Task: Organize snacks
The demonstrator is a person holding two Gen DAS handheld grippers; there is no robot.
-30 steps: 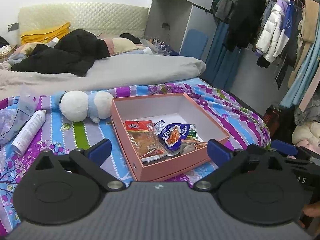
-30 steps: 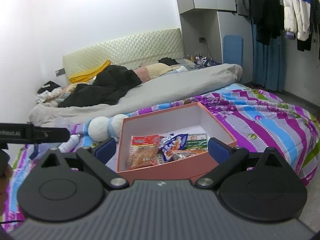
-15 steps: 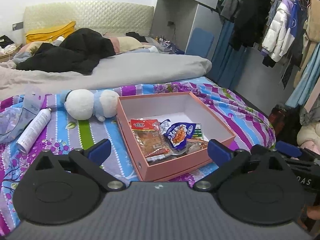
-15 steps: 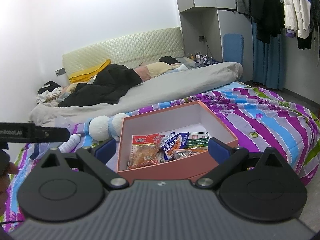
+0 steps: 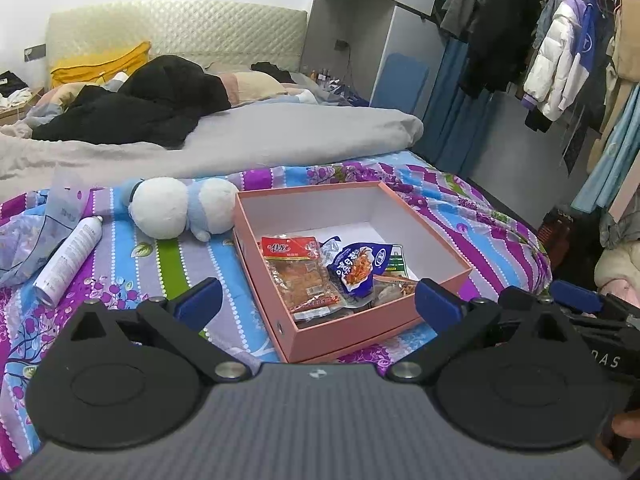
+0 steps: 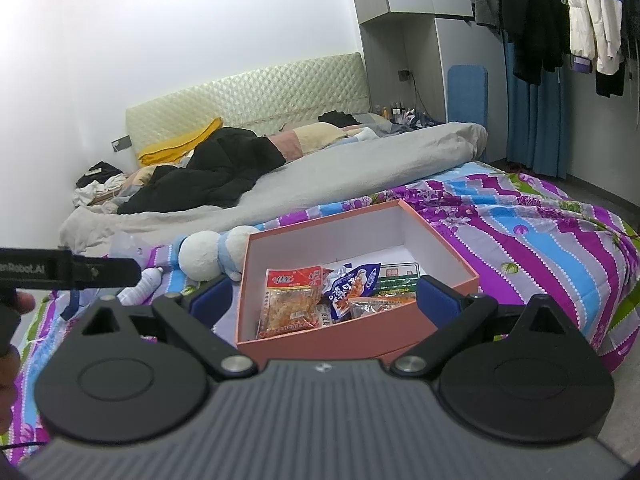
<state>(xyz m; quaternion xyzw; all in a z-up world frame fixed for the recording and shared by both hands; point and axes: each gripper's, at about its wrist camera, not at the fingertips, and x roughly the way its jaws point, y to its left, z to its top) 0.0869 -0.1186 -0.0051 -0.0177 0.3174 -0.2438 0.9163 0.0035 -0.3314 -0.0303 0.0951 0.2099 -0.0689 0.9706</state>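
Left gripper (image 5: 316,300): black linkages; blue fingers (image 5: 199,299); silver screws; ribbed grey body; right gripper (image 6: 324,298) alike.

Ahead of the left gripper's (image 5: 316,304) spread jaws, an open box (image 5: 384,324) sits on the bed (image 5: 132,264), with snack packets (image 5: 300,276) in the box's near half. Left of the box lies a plush toy (image 5: 180,208), and farther left a spray can (image 5: 68,260).
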